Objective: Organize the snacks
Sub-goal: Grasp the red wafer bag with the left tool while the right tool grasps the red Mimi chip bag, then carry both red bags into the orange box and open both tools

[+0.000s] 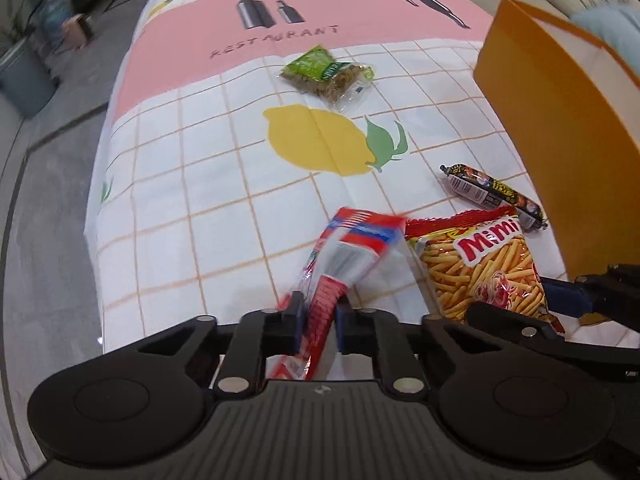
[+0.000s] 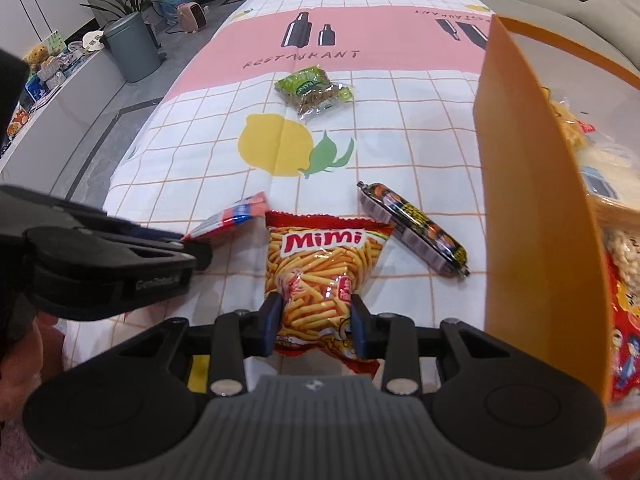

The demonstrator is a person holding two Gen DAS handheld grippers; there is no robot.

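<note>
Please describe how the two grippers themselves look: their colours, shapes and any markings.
Both grippers, left gripper and right gripper, are matte black plastic, with two round discs on a ribbed grey base, silver rivets on angled linkage bars, and short black fingers faced with blue pads. A small pale logo sits mid-base. From the right wrist view, faint embossed lettering shows on the left gripper's side. No cables or sleeves visible.
</note>
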